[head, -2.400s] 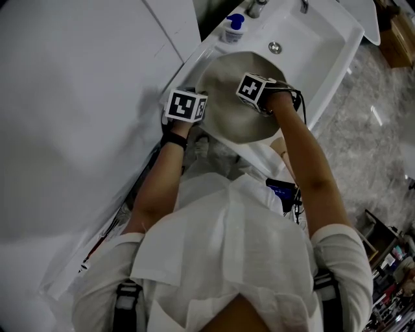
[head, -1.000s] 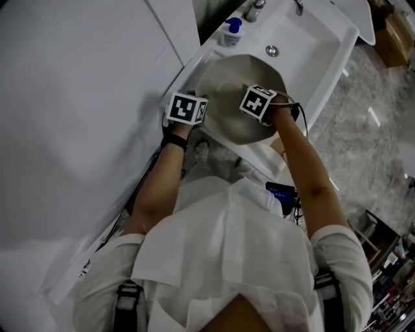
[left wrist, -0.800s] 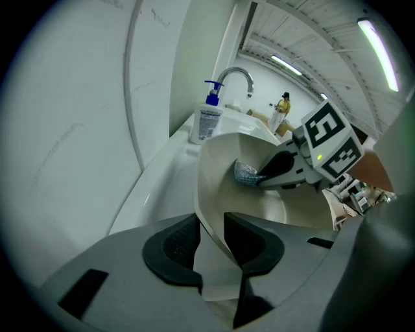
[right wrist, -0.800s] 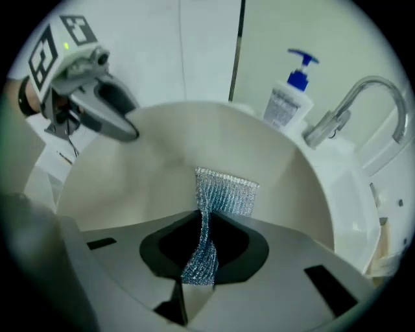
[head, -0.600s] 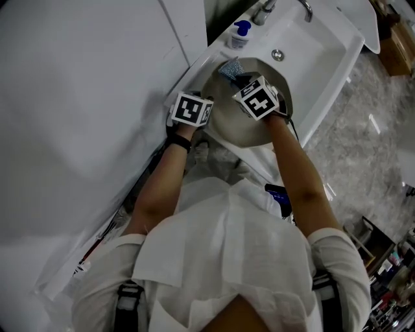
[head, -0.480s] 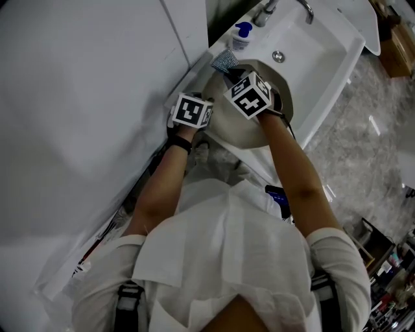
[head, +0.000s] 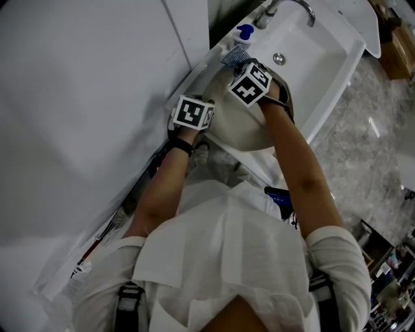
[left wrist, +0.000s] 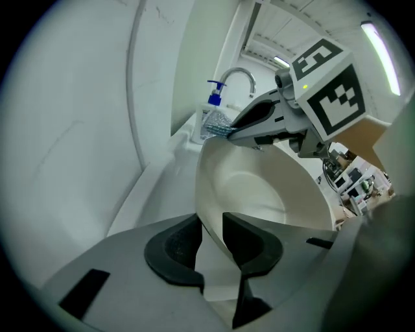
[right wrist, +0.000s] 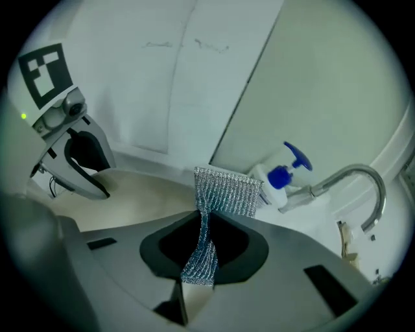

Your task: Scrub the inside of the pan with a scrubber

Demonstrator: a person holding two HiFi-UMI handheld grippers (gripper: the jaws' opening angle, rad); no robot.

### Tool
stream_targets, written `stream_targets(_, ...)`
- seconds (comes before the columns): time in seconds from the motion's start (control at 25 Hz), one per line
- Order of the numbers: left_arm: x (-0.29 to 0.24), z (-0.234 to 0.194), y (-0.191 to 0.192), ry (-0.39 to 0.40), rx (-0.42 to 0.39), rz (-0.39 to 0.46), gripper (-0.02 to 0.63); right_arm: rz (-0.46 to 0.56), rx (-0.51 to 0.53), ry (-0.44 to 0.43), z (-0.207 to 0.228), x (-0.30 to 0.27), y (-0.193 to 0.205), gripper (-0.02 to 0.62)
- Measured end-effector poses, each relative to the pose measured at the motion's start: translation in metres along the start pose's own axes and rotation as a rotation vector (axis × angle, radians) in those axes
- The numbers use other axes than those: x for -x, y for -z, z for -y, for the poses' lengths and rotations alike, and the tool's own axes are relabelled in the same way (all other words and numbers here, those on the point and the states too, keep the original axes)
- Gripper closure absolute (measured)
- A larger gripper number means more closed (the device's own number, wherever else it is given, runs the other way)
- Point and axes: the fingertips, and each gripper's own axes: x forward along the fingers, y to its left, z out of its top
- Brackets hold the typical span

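A cream pan (head: 241, 126) stands tilted at the near end of the white sink (head: 321, 48). My left gripper (head: 206, 105) grips its left rim. In the left gripper view the rim (left wrist: 209, 214) runs between the jaws, which have just been closing on it. My right gripper (head: 238, 66) is shut on a silver mesh scrubber (head: 231, 58), held in the air above the pan's far rim. In the right gripper view the scrubber (right wrist: 220, 191) sticks up from between the pads, with the pan (right wrist: 130, 194) below and the left gripper (right wrist: 87, 165) at the left.
A soap bottle with a blue pump (head: 243, 32) stands on the sink's ledge just past the scrubber. The curved tap (head: 288, 8) rises behind it, and the drain (head: 279, 59) lies beyond the pan. A white wall panel (head: 84, 97) stands close on the left.
My right gripper has lifted out of the pan's inside and gone up and left toward the far rim, carrying the scrubber. The left gripper has stayed on the rim.
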Motion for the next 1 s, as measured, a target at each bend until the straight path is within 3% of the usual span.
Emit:
stream_targets(0.2,-0.001,0.0,-0.001,0.0,0.007,-0.005,0.497,-0.081,-0.122,0.072,0.042,0.013,0.044,0.548)
stream_targets(0.32,-0.002,-0.001,-0.001,-0.004,0.005,-0.007,0.499,-0.103,-0.143,0.09,0.049,0.016,0.053,0.548)
stream_targets(0.52,-0.003,-0.001,-0.002,-0.007,0.004,-0.01,0.499,-0.077,-0.042,0.072,0.032,0.004,0.028,0.546)
stream_targets(0.8,-0.003,-0.002,-0.001,-0.012,0.003,-0.015,0.5,0.029,0.041,-0.058,-0.019,-0.005,-0.027,0.546)
stream_targets(1.0,-0.003,-0.002,-0.001,-0.015,0.009,-0.017,0.503,-0.044,-0.039,0.013,0.012,-0.003,0.004,0.546)
